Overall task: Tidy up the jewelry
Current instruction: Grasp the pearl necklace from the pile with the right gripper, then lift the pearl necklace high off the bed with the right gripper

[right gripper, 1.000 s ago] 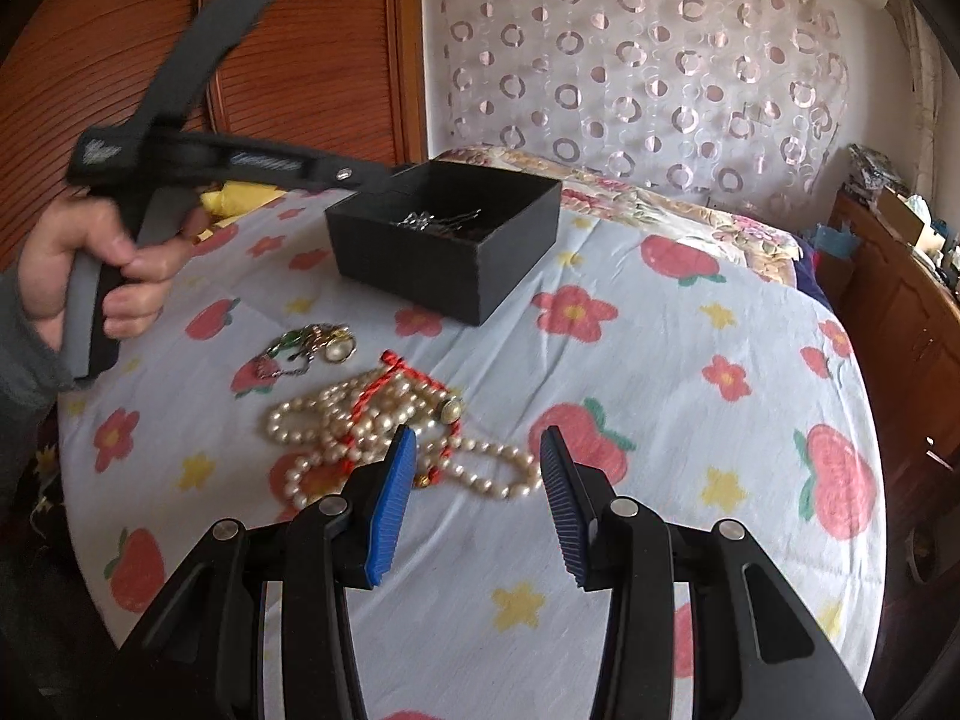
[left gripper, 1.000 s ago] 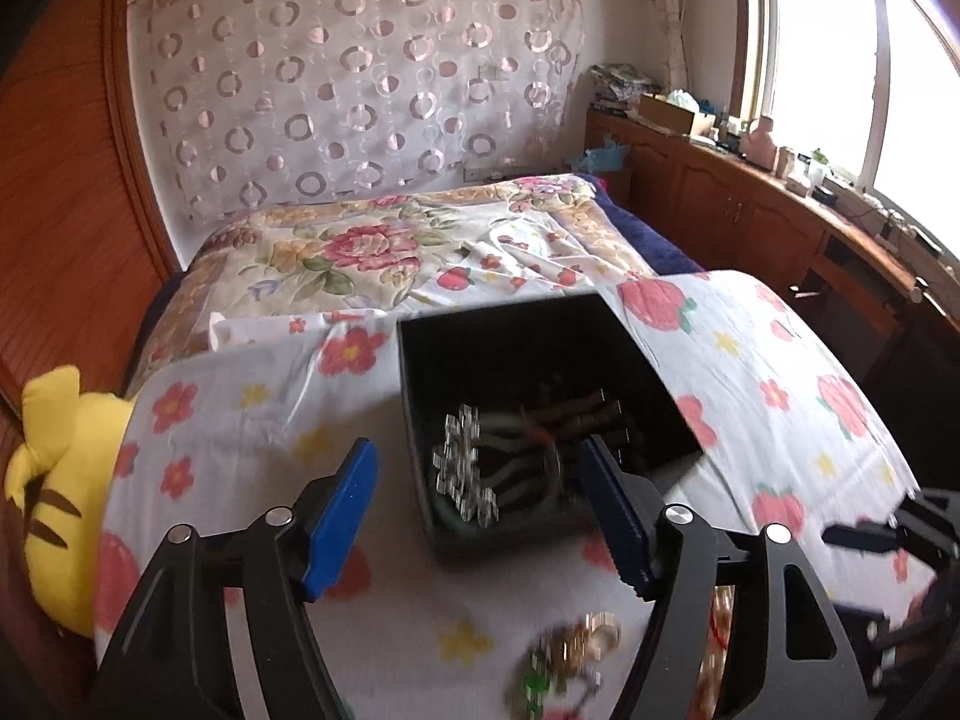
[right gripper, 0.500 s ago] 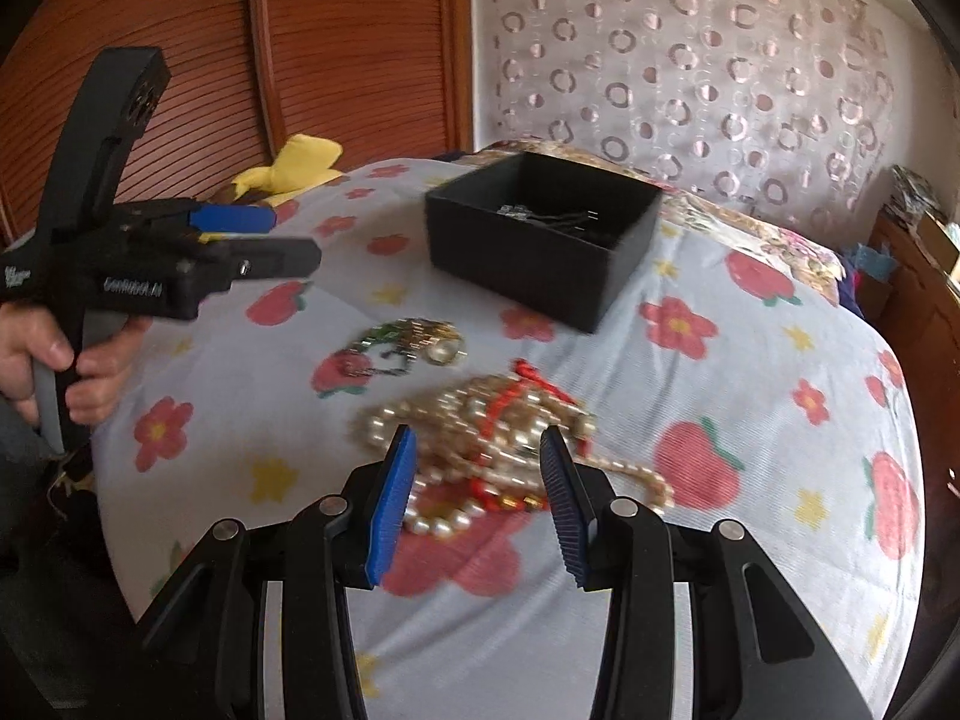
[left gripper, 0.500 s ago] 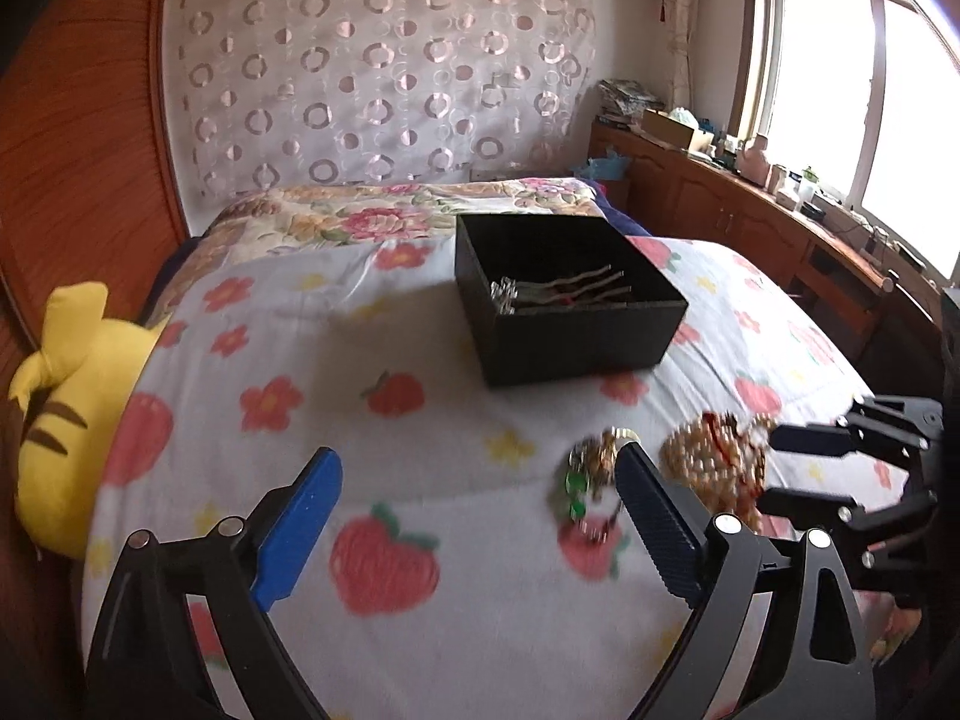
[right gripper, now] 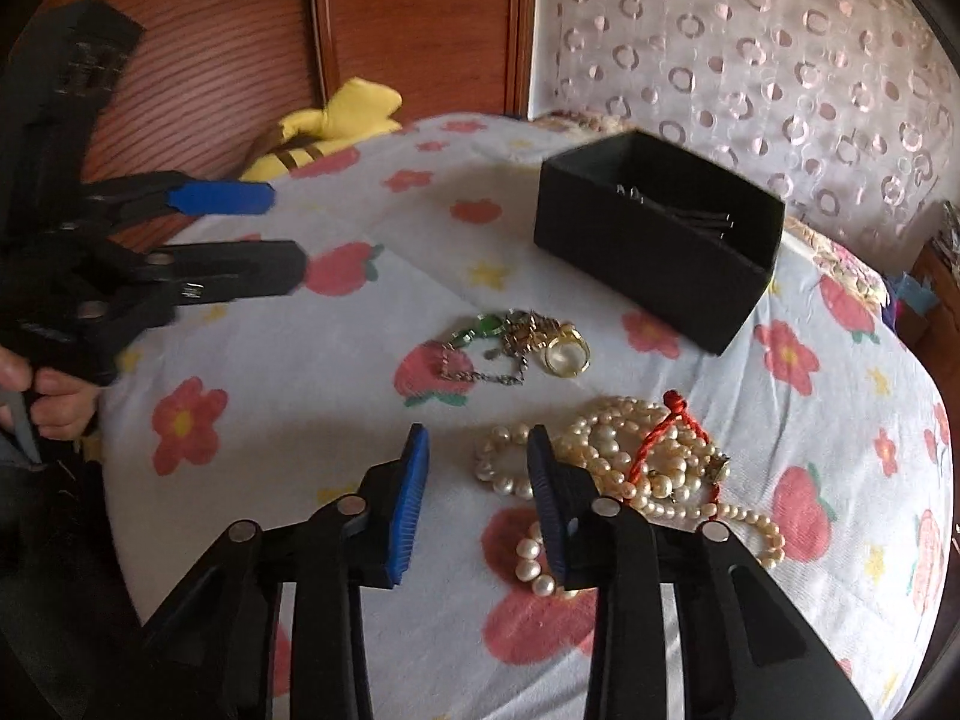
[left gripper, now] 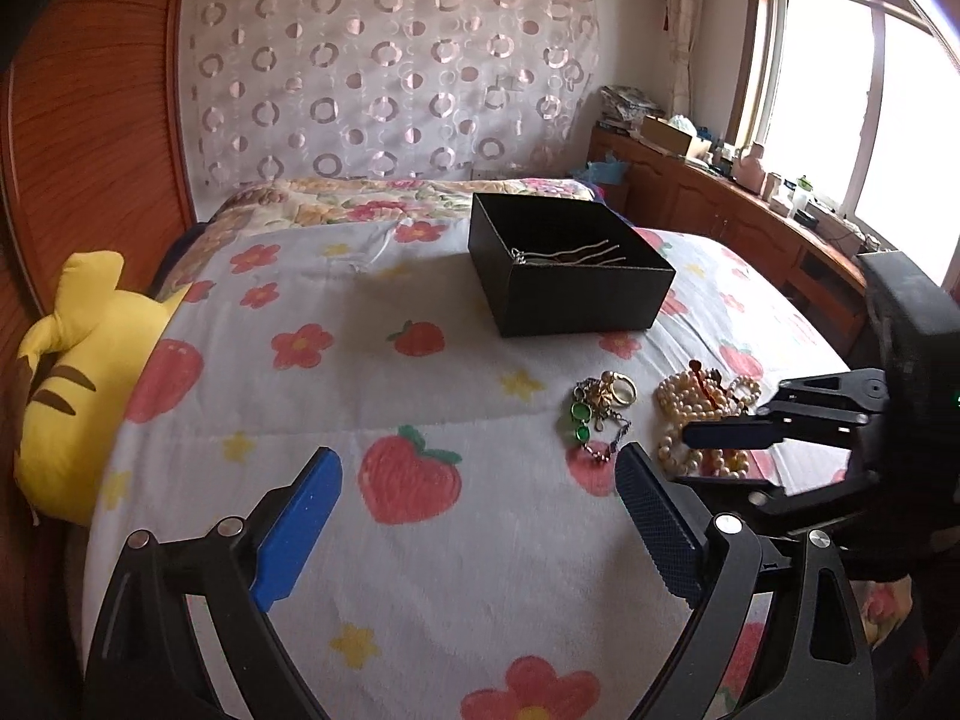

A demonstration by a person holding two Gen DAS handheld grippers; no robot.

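A black open box (left gripper: pixel 570 267) stands on the flowered bedspread (left gripper: pixel 336 396) with silver hairpins (left gripper: pixel 564 255) inside; it also shows in the right wrist view (right gripper: pixel 654 246). A gold ring with a green-stone chain (right gripper: pixel 516 345) lies in front of the box. A heap of pearl strands with a red cord (right gripper: pixel 636 462) lies beside it. My right gripper (right gripper: pixel 477 462) is open and empty, its right finger at the pearls' left edge. My left gripper (left gripper: pixel 474 486) is open and empty, back from the chain (left gripper: pixel 597 414) and pearls (left gripper: pixel 702 414).
A yellow plush toy (left gripper: pixel 78 372) lies at the bed's left edge against the wooden headboard (left gripper: pixel 90 138). A patterned curtain (left gripper: pixel 390 60) hangs behind. A wooden counter with clutter (left gripper: pixel 750 204) runs under the window at right.
My left gripper has pulled back from over the box toward the near bed edge. My right gripper has shifted left and down, closer to the pearls.
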